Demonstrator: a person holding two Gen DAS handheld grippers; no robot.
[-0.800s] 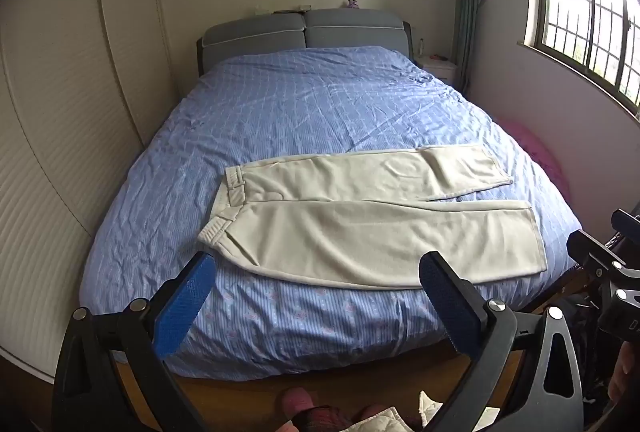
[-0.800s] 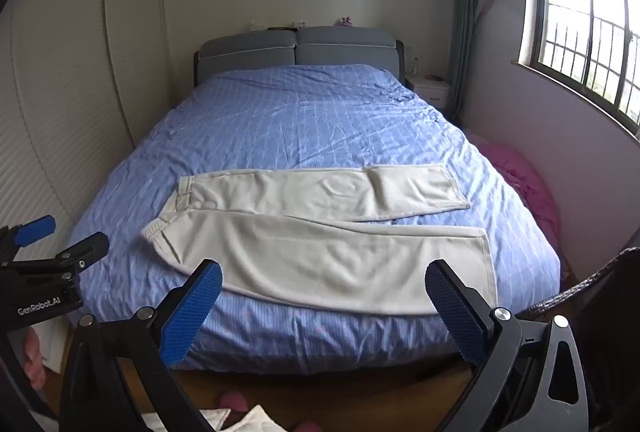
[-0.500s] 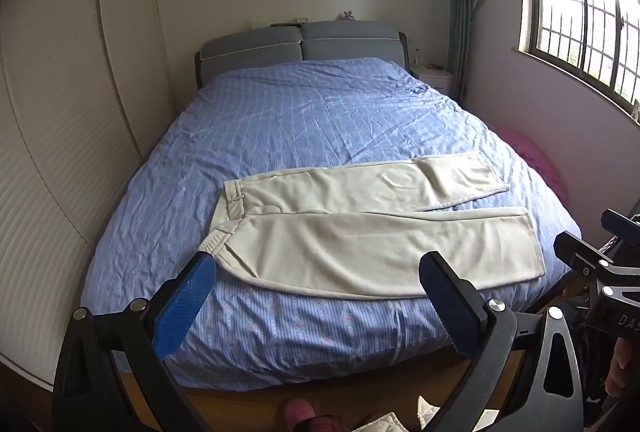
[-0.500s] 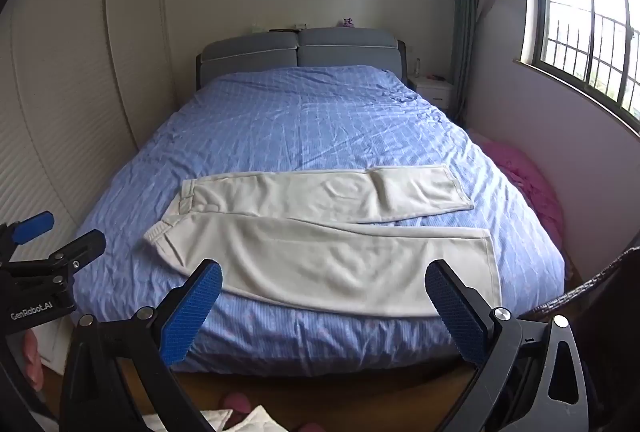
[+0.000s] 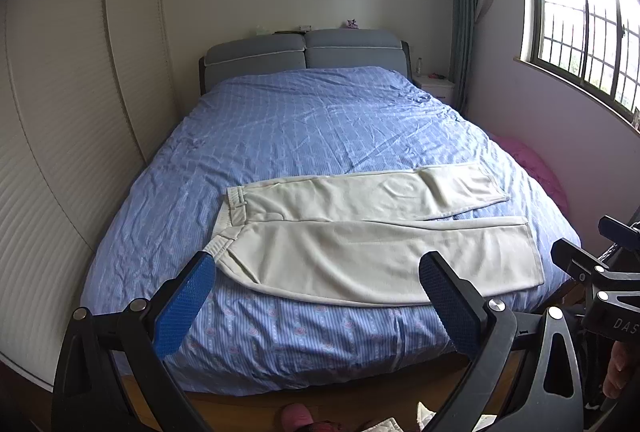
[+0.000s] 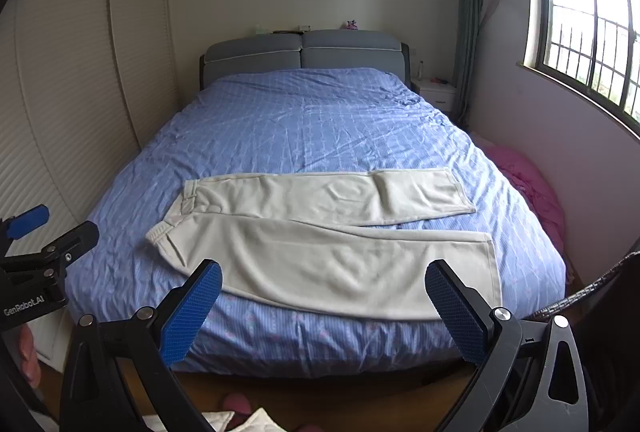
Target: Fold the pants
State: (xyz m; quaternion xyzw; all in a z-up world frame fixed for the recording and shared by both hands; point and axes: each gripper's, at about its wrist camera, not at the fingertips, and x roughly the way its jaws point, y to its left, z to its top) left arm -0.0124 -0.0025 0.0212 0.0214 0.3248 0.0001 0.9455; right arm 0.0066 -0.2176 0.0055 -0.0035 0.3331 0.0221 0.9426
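Note:
Cream pants (image 5: 372, 228) (image 6: 320, 232) lie flat across the near end of a bed with a blue checked cover (image 5: 312, 135) (image 6: 304, 123). The waistband is at the left, both legs run to the right, and the near leg reaches the bed's front edge. My left gripper (image 5: 316, 296) hangs open in front of the bed, above the floor, with nothing between its blue pads. My right gripper (image 6: 324, 304) is open as well, held short of the near leg. Each gripper shows at the edge of the other's view.
A ribbed wardrobe (image 5: 60, 111) runs along the left side of the bed. On the right are a barred window (image 5: 580, 11), a white nightstand (image 5: 436, 87) and a pink heap (image 6: 528, 187). A grey headboard (image 5: 304, 51) backs the bed. Slippers and cloth lie on the wooden floor below.
Both views have tilted slightly upward, so the bed and pants sit lower in the frames. The pants have not moved, and both grippers stay open.

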